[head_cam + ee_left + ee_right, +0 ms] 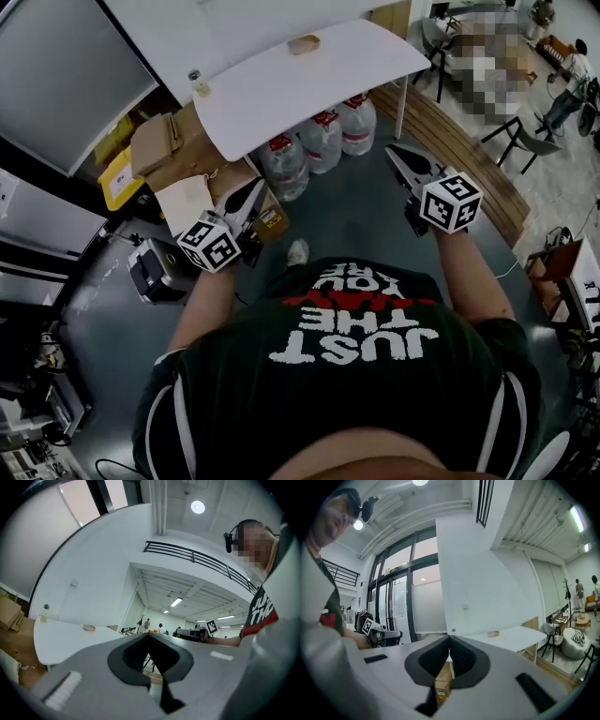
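Left gripper point(253, 190), right gripper point(394, 152): jaws together

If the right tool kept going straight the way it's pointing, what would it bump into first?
Most likely the white table: the right tool, shut, points roughly level at its near edge. The cardboard box shows lower, through the hollow behind the tips. Depth is hard to judge.

I'm seeing the cardboard box point(442, 679) mostly hiding behind the right gripper point(450, 638) jaws; water jugs point(322, 141) tucking under the surface point(281, 89), tops hidden.
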Tool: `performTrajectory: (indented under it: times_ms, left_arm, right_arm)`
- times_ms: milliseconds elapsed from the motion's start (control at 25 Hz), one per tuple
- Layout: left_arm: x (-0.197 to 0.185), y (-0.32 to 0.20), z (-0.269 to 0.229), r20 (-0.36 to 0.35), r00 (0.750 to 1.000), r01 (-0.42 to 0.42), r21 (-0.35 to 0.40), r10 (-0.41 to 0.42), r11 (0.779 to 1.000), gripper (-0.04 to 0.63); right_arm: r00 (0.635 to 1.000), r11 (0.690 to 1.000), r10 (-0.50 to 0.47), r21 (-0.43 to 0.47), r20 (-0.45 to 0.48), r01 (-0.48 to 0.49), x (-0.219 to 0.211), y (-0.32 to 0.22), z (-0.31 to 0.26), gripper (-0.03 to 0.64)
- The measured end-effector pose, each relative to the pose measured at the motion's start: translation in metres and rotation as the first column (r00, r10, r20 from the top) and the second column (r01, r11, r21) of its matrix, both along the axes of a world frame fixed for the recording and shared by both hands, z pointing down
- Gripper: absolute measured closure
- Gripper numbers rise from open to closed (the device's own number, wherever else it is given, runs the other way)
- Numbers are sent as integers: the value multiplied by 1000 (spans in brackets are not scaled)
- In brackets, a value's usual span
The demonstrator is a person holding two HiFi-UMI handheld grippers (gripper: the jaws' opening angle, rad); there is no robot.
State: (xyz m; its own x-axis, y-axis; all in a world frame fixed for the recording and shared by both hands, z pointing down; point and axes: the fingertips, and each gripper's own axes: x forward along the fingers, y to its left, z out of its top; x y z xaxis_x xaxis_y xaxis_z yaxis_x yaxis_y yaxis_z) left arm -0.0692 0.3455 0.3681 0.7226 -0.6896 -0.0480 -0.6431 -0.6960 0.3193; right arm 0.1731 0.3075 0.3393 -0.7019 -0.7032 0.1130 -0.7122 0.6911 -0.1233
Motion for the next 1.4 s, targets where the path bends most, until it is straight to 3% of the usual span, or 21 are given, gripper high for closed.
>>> performTrajectory:
  times_ms: [160,400,600,760,1040,1400]
  left_arm:
    - [-22,-86,26,-35,998,-44,-17,43,999,588]
    - [-53,-257,34,-82,986,-150,-16,148,989,588]
    - [-86,-375,17,-48,983,-176,12,177,984,588]
    - [-99,-444,15,-54,987,-149,3,148,989,588]
    - [-80,-515,21,-7,996,-93,4,93,996,588]
    - [-33,-609,61,14,993,114,-73,-114,991,588]
  right_arm:
    - [999,999,29,-19,-29,-30,-27,-76,19,611]
    - [996,997,78,-12,-39,-78,-72,-231,20,611]
    - [992,993,112,-30,-53,-114,-97,-351,6,611]
    - [992,993,110,-46,-59,-113,-105,-420,8,611]
    - [997,992,74,-99,-35,-77,-89,-502,36,611]
    - [994,979,-106,-180,-31,99,-52,-620,92,609]
